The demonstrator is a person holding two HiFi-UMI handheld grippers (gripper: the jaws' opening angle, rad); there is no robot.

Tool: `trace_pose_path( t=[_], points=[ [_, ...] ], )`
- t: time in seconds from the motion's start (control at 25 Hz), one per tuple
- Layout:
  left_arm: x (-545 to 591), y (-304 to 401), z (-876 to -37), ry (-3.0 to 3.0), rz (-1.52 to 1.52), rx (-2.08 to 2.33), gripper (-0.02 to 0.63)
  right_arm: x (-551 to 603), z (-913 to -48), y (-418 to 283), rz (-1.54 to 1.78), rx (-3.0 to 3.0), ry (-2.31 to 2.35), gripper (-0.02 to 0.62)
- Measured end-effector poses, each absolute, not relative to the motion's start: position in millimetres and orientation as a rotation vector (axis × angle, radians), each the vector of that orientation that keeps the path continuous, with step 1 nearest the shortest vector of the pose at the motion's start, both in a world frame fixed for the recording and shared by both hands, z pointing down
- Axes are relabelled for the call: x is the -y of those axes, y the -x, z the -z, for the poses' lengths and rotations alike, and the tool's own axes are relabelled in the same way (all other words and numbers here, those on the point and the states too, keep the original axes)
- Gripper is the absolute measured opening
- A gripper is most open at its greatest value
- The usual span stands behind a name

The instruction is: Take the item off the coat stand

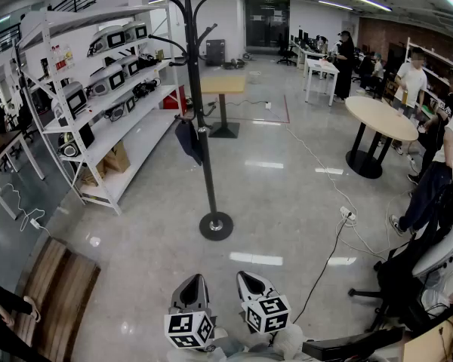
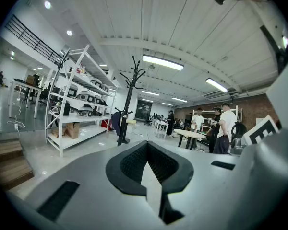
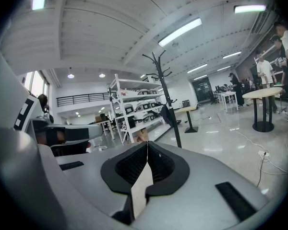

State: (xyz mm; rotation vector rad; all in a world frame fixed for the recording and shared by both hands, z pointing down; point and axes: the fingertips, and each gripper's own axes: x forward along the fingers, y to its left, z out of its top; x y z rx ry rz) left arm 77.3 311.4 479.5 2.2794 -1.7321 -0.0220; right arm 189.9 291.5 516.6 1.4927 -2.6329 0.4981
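A tall black coat stand point(image 1: 203, 127) rises from a round base on the shiny floor, a couple of steps ahead of me. A dark blue item point(image 1: 189, 140) hangs from a low hook on its left side. My left gripper point(image 1: 192, 279) and right gripper point(image 1: 246, 277) are held low at the bottom edge, side by side, well short of the stand. Both are shut with nothing between the jaws. In the left gripper view the left gripper point(image 2: 147, 144) points toward the stand point(image 2: 128, 99) and the item point(image 2: 116, 120). In the right gripper view the right gripper point(image 3: 147, 143) faces the stand point(image 3: 167, 99) and the item point(image 3: 169, 115).
White shelving point(image 1: 109, 104) loaded with devices stands left of the stand. A wooden bench point(image 1: 57, 292) lies at the near left. A small table point(image 1: 223, 85) is behind the stand and a round table point(image 1: 379, 119) to the right. A floor cable point(image 1: 340, 225), an office chair point(image 1: 430, 266) and people occupy the right.
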Motion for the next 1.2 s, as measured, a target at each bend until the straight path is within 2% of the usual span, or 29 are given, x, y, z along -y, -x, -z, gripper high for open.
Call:
trace_pose_path(
  t=[0.56,1.2],
  points=[
    [-251,-66,-478,-2.308,0.014,1.724,0.003,-234,-521,-187,-0.518,2.612,-1.543,0.014],
    [-150,-24,-472,-2.34,0.011,1.677,0.003,-134,-512,-141,-0.501,2.605,-1.569,0.014]
  ],
)
